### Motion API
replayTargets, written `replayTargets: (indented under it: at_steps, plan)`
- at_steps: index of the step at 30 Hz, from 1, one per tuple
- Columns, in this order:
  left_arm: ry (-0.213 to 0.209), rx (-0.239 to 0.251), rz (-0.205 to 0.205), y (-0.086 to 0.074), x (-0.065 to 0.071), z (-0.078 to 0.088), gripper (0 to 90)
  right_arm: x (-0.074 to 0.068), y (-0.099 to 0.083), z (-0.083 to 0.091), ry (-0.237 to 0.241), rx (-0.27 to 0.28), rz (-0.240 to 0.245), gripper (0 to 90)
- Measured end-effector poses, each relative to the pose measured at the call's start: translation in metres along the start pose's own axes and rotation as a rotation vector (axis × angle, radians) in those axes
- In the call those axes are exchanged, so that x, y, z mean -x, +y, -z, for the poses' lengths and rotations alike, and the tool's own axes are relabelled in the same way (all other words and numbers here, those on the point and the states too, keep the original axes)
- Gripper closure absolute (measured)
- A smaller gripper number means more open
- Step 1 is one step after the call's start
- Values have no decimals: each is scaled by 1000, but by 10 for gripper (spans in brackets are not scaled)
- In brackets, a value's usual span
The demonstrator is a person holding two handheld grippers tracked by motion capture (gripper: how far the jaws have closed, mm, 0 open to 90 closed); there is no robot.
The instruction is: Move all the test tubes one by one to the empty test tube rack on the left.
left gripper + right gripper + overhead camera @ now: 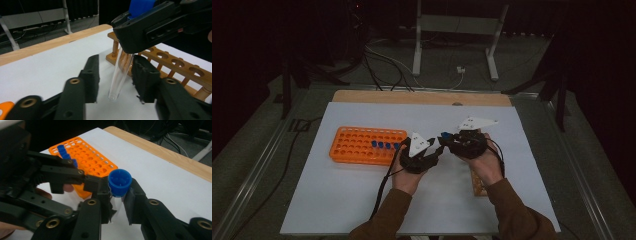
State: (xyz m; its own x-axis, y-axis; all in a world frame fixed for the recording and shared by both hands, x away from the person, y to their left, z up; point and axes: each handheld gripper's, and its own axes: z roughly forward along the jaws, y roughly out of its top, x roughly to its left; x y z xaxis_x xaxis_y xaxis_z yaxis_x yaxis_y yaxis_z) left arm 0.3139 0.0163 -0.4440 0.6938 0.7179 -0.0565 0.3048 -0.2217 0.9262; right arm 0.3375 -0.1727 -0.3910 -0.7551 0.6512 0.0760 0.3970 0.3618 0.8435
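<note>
High view: both grippers meet over the white mat (362, 200), just right of the orange rack (357, 145).
Tube: a clear test tube (121, 72) with a blue cap (120, 182) is clamped just below that cap by the right gripper (117, 200), whose jaws press on it from both sides.
Tube against left gripper: in the left gripper view the glass hangs between the jaws of the left gripper (116, 75), rounded bottom down and slightly tilted; its upper part lies close against one pad, while a clear gap stays to the other, so that pair stands apart and not gripping.
Left hand (404, 177): comes up from the bottom edge beside the orange rack, jaws pointing toward the right gripper.
Right hand (487, 165): palm under its gripper, jaws pointing toward the orange rack.
Rack contents: blue-capped tubes (384, 145) stand in a row at the orange rack's right end.
Wooden rack (175, 65): well right of the orange rack, partly under the right hand, its holes open.
Room: bare mat lies in front of the orange rack and behind it up to the wooden table edge (422, 97).
</note>
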Motion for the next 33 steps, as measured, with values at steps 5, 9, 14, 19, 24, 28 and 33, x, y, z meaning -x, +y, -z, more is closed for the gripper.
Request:
replayTargets:
  at_steps: [5, 9, 14, 19, 24, 28, 33]
  plan:
    - [-22, 9, -7, 0, 1, 0, 679, -1, -1, -2, 12, -1, -6, 769]
    - [-36, 9, -11, -1, 1, -1, 734, -2, -1, -4, 20, -6, -5, 769]
    - [-48, 10, -29, -3, 2, -1, 774, -2, -1, -5, 24, -13, -9, 767]
    - [-45, 6, -23, -4, 0, -2, 783, 0, -1, -3, 45, 2, -25, 651]
    - [-27, -5, -6, -5, -5, -2, 784, 5, -1, 2, 54, 16, -51, 414]
    - [-17, -9, 6, -6, -8, 0, 784, 7, -2, 6, 21, 30, -55, 244]
    - [-6, -5, 20, -5, -11, 4, 784, 11, -4, 10, -16, 55, -67, 104]
